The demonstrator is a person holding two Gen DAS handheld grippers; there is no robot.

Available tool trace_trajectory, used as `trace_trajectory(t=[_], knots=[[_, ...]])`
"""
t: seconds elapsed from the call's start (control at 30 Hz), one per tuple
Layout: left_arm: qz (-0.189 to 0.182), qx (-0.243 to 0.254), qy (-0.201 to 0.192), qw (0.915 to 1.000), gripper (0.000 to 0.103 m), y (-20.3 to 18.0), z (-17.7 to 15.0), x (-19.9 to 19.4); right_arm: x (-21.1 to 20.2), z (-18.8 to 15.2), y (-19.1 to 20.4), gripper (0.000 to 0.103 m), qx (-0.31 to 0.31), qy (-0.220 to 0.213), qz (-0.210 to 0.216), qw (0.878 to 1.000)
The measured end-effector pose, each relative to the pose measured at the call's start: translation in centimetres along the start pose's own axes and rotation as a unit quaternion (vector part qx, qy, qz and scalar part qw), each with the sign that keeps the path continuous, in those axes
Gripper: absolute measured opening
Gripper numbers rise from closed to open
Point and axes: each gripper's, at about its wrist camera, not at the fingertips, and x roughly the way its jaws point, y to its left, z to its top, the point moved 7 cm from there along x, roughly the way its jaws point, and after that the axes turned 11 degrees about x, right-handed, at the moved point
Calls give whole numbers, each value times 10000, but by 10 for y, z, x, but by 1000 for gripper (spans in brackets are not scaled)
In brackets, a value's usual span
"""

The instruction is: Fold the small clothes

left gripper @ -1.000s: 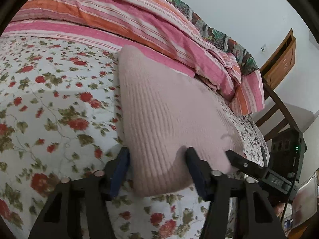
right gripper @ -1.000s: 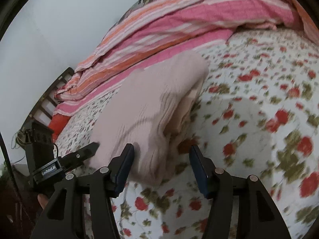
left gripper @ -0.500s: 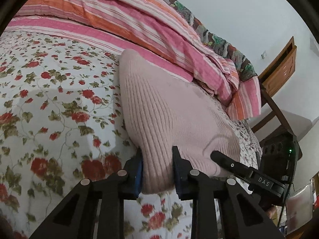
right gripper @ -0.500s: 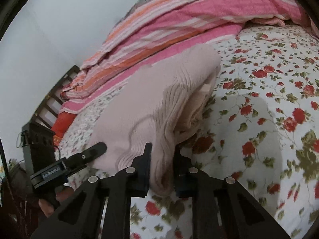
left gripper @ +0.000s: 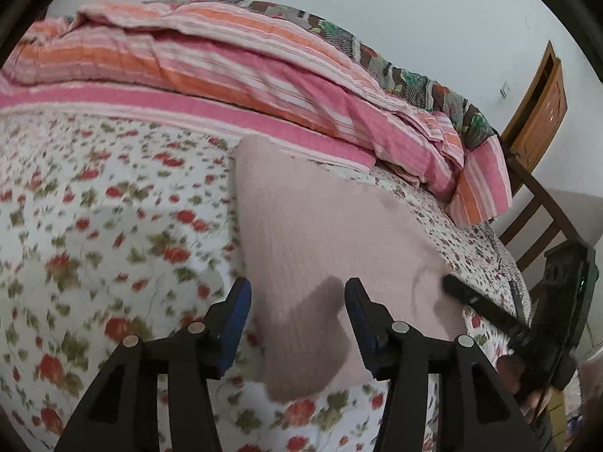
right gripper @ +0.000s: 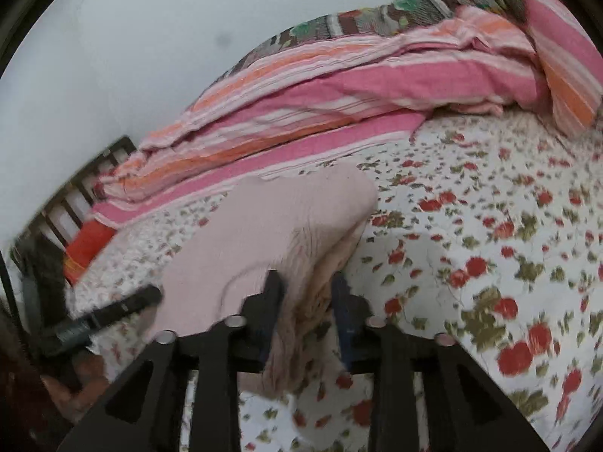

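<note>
A folded pale pink ribbed knit garment (left gripper: 320,233) lies on the floral bedsheet (left gripper: 94,226). My left gripper (left gripper: 297,312) is open, its blue-padded fingers apart over the garment's near edge, not gripping it. In the right wrist view the same pink garment (right gripper: 271,226) shows its layered folded edge. My right gripper (right gripper: 307,301) is shut on that near edge, cloth bunched between the fingers. Each gripper also shows in the other's view: the right one in the left wrist view (left gripper: 490,312), the left one in the right wrist view (right gripper: 109,309).
A pink and orange striped quilt (left gripper: 245,64) is piled along the back of the bed against the white wall. A wooden door (left gripper: 539,113) and a dark wooden bed frame (left gripper: 542,211) stand at the right. A red item (right gripper: 88,248) lies by the slatted frame.
My left gripper was shut on the garment's edge half a second ago and has opened and let go. My right gripper stays shut on the other edge. Both views shifted slightly.
</note>
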Motion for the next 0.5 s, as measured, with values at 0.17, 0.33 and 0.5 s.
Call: trace_trajectory(t=[0.17, 0.33, 0.5], knots=[[378, 312, 439, 9978, 55, -5, -12, 15, 8, -17, -13, 13, -273, 197, -644, 9974], [465, 359, 380, 9975, 55, -9, -7, 0, -25, -9, -11, 21, -286, 63, -779, 9965], [888, 537, 139, 9945, 69, -20, 13, -30, -57, 10, 8, 47, -420, -108, -1170, 9922]])
